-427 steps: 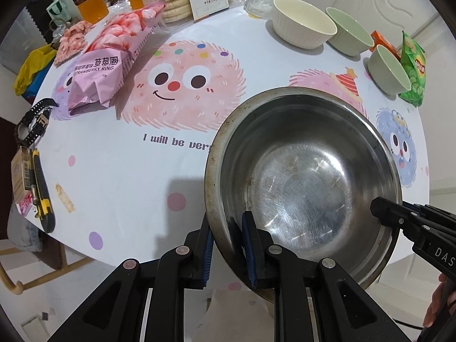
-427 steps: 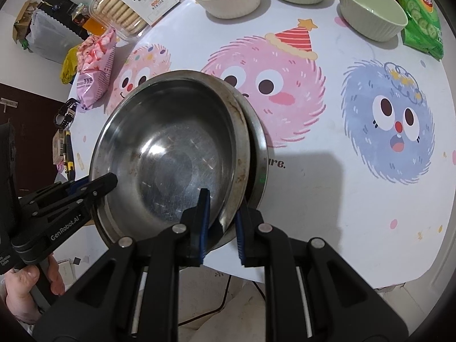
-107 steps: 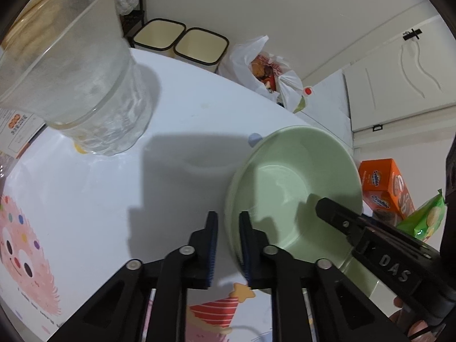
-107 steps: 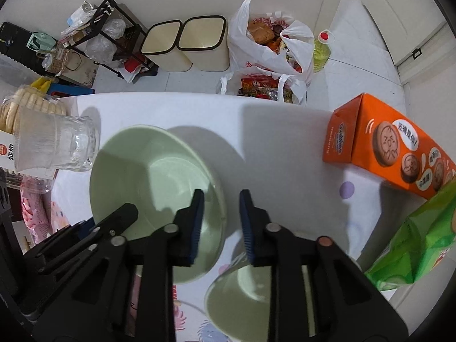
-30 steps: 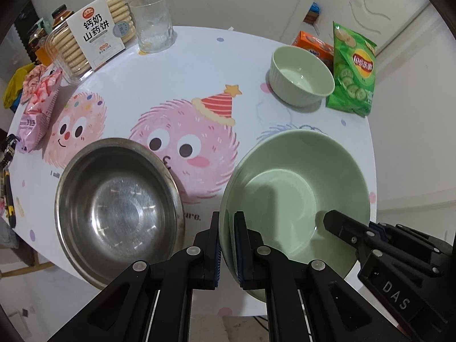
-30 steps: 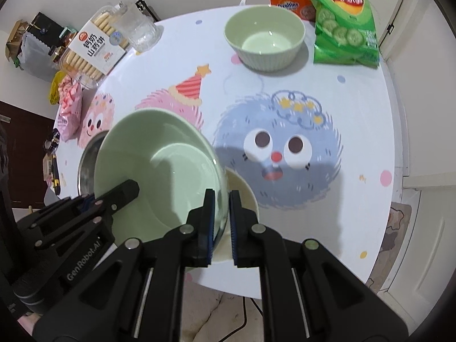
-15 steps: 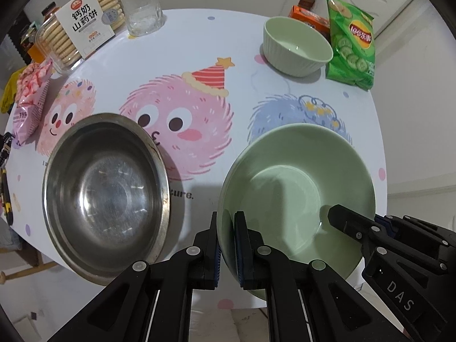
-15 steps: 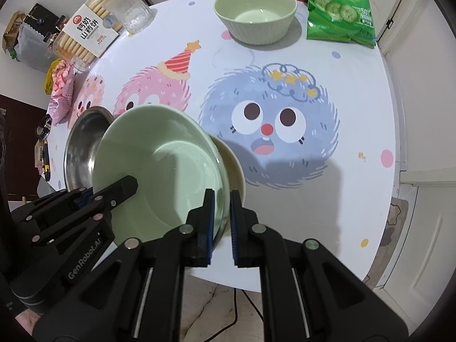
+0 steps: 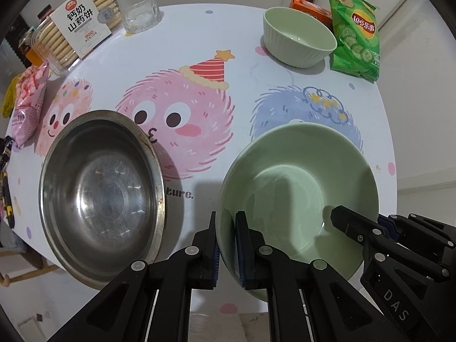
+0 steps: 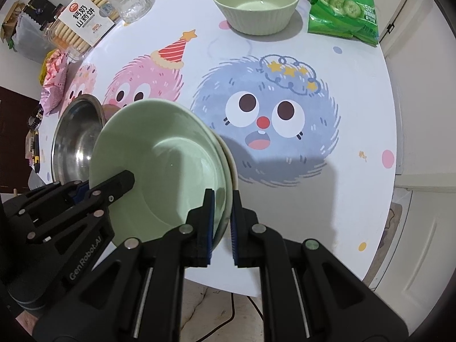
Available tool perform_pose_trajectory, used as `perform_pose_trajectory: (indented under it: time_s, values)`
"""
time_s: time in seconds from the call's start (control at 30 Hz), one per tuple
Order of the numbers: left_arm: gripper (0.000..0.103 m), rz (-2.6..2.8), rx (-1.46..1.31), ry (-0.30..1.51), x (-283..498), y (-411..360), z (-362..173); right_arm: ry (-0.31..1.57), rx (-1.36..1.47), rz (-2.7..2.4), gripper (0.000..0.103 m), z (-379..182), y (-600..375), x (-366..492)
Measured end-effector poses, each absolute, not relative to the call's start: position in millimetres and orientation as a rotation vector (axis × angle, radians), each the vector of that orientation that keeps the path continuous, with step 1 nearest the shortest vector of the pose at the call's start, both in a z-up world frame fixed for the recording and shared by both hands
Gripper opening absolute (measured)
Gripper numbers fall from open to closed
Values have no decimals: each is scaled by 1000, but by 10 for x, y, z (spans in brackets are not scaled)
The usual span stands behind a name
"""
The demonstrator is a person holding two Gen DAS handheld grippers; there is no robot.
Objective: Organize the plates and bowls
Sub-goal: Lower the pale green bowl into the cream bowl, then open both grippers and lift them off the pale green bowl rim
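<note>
Both tools pinch the rim of one wide green bowl [image 9: 296, 188], held between them over the near edge of the worktop [image 9: 222, 28]. The left tool [image 9: 226, 249] clamps its left rim, the right tool [image 10: 219, 222] its right rim, where a cream bowl [image 10: 232, 171] sits nested beneath. Left of the left tool rests a steel bowl [image 9: 99, 191]. Far ahead stands a small ribbed bowl [image 9: 296, 41].
</note>
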State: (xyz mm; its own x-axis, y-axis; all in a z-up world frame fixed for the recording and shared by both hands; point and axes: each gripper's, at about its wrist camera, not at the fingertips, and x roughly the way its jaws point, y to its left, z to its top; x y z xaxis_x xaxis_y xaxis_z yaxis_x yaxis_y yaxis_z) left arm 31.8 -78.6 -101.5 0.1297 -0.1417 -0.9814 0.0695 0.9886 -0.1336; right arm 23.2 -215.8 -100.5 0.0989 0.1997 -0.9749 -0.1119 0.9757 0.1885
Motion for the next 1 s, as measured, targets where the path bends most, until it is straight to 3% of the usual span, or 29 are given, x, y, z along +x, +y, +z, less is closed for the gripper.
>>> perform_pose_trajectory:
  time_s: [0.77,1.0]
  values:
    - [15,-158,-24,1468,322,-838,-1136,1463,-6,243,16,-1015,-2071,240]
    - [28,-148,-40,1461,353,-791,-1095,1445,22,251,18,-948,-2105,235]
